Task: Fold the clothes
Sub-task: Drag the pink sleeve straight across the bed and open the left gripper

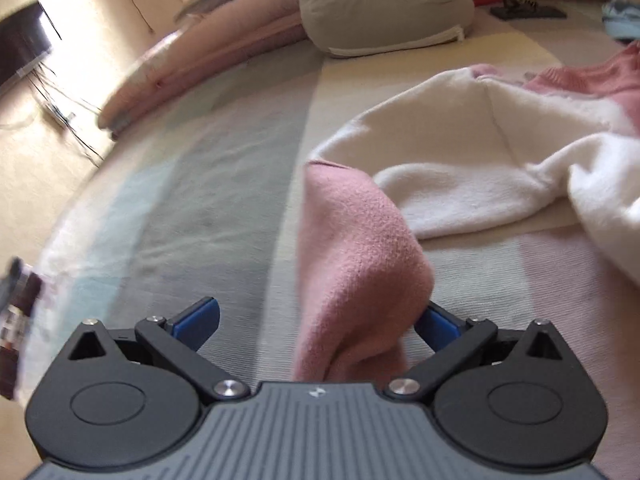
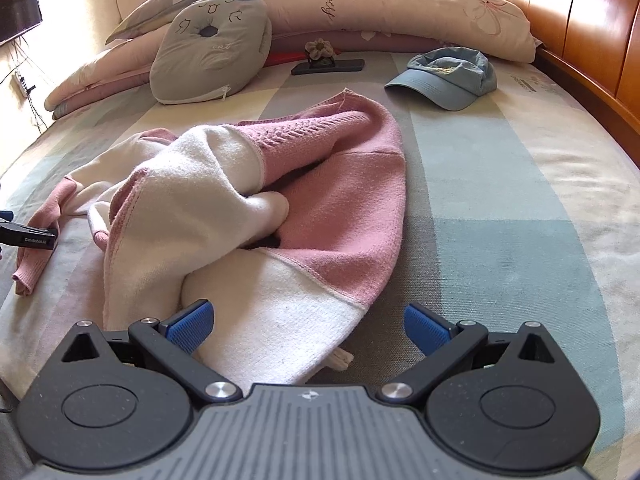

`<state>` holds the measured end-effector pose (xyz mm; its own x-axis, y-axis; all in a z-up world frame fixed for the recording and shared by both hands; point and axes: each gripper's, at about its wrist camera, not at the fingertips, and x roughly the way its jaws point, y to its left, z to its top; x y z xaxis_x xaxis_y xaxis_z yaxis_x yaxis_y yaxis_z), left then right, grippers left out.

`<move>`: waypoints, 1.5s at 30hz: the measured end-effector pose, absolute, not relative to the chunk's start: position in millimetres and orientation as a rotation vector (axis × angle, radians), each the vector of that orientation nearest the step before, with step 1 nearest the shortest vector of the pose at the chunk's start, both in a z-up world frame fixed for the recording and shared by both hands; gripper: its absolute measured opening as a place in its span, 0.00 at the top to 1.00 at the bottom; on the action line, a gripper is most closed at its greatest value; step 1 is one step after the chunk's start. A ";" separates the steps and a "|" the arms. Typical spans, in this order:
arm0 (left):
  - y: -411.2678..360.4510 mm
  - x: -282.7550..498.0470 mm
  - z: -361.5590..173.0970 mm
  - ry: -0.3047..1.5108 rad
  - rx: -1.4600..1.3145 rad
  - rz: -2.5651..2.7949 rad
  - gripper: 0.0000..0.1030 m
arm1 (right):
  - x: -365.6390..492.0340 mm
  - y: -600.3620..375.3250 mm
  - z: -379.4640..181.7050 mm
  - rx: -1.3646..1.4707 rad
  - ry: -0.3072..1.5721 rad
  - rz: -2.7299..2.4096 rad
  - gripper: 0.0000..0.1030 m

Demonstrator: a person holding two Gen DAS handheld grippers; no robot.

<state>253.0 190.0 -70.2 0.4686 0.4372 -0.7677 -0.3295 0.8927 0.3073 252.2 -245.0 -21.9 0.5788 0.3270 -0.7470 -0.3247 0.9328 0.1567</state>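
Note:
A pink and white knit sweater lies crumpled on the striped bed sheet. In the right wrist view my right gripper is open, low over the sweater's white hem, which lies between its blue pads. My left gripper is open too. The pink sleeve runs between its fingers, close against the right pad. Behind the sleeve spreads the white body of the sweater. At the left edge of the right wrist view, a black finger of the left gripper sits by the sleeve cuff.
A grey cat cushion and rolled quilts line the far side. A blue cap and a dark flat object with a flower lie beyond the sweater. A wooden headboard borders the right; bare sheet right of the sweater.

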 end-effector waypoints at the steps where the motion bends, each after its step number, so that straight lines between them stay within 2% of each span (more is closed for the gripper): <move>1: 192.2 255.4 -73.4 0.984 0.139 0.518 0.01 | 253.1 -244.6 -23.7 0.008 0.879 0.381 0.00; 3: 193.1 258.3 -78.9 0.983 0.256 0.623 0.00 | 251.9 -243.1 -23.7 0.010 0.878 0.388 0.00; 7: 216.1 257.9 -73.2 0.938 0.285 0.750 0.00 | 249.4 -242.3 -21.7 -0.008 0.865 0.399 0.00; 22: 332.5 282.7 -50.4 0.874 0.163 0.902 0.00 | 263.3 -243.2 -33.1 -0.026 0.910 0.338 0.00; 28: 352.0 298.9 -29.0 0.809 0.180 0.958 0.00 | 271.6 -238.5 -35.4 -0.039 0.919 0.319 0.00; 40: 362.8 280.1 -24.2 0.867 0.196 0.943 0.01 | 271.4 -228.0 -31.2 -0.066 0.909 0.341 0.00; 45: 378.6 264.0 -4.6 0.855 0.083 0.960 0.01 | 269.4 -230.0 -27.6 -0.055 0.900 0.339 0.00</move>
